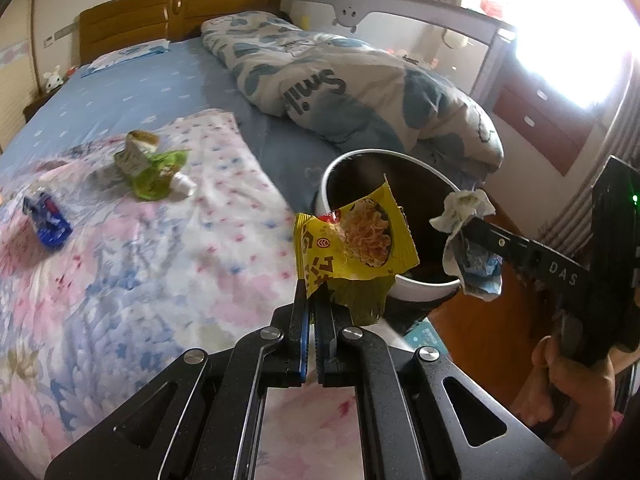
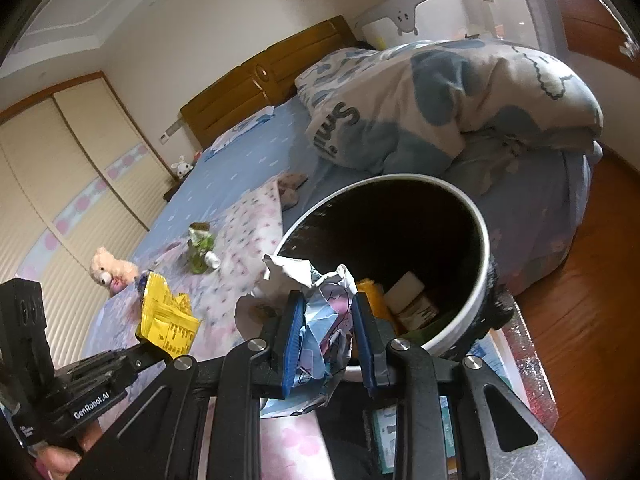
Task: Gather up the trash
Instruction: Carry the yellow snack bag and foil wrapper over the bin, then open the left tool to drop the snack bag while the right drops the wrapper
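Left gripper point(image 1: 311, 300) fingers pressed together, pinching corner of yellow noodle wrapper point(image 1: 356, 240); wrapper hangs free in front of white trash bin point(image 1: 416, 290), likely for drop.
Right gripper point(image 2: 326, 328) fingers pinching crumpled paper wad point(image 2: 316, 312) at bin rim.
Bin beside bed edge, near both hands.
Green wrapper point(image 1: 154, 170), blue packet point(image 1: 48, 220) remain on floral blanket point(image 1: 160, 280), uncollected.

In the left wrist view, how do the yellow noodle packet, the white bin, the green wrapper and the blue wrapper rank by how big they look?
Largest to smallest:
1. white bin
2. yellow noodle packet, though it is nearest the camera
3. green wrapper
4. blue wrapper
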`<state>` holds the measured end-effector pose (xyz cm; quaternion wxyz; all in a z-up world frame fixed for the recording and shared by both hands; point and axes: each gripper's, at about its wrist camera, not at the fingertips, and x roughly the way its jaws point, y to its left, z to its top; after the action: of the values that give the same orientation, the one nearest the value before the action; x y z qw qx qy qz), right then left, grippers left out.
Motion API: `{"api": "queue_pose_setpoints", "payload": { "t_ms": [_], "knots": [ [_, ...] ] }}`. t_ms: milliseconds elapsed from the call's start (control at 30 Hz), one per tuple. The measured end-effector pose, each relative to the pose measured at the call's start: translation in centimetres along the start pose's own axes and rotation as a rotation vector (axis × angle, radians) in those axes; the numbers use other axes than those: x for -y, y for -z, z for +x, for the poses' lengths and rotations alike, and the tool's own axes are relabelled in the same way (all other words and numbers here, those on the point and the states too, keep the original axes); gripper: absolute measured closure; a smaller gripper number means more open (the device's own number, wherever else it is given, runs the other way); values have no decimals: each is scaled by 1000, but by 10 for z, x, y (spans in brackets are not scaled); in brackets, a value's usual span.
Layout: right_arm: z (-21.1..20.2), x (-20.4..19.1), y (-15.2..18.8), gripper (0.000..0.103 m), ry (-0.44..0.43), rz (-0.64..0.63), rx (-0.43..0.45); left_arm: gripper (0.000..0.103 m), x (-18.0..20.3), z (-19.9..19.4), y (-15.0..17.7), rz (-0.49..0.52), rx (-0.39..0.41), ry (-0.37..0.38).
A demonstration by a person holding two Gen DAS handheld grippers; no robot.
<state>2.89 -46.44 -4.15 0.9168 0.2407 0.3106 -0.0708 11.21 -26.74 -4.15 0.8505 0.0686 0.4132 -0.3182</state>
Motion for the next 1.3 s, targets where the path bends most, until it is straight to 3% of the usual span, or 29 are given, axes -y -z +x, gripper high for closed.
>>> {"api": "queue_pose_setpoints", "payload": {
  "t_ms": [533, 1300],
  "knots": [
    [1, 29, -30, 78, 42, 18, 27, 101, 35, 32, -32, 86, -34, -12],
    [23, 36, -48, 74, 74, -2, -13, 101, 47, 57, -49, 97, -59, -10]
  ]
}}
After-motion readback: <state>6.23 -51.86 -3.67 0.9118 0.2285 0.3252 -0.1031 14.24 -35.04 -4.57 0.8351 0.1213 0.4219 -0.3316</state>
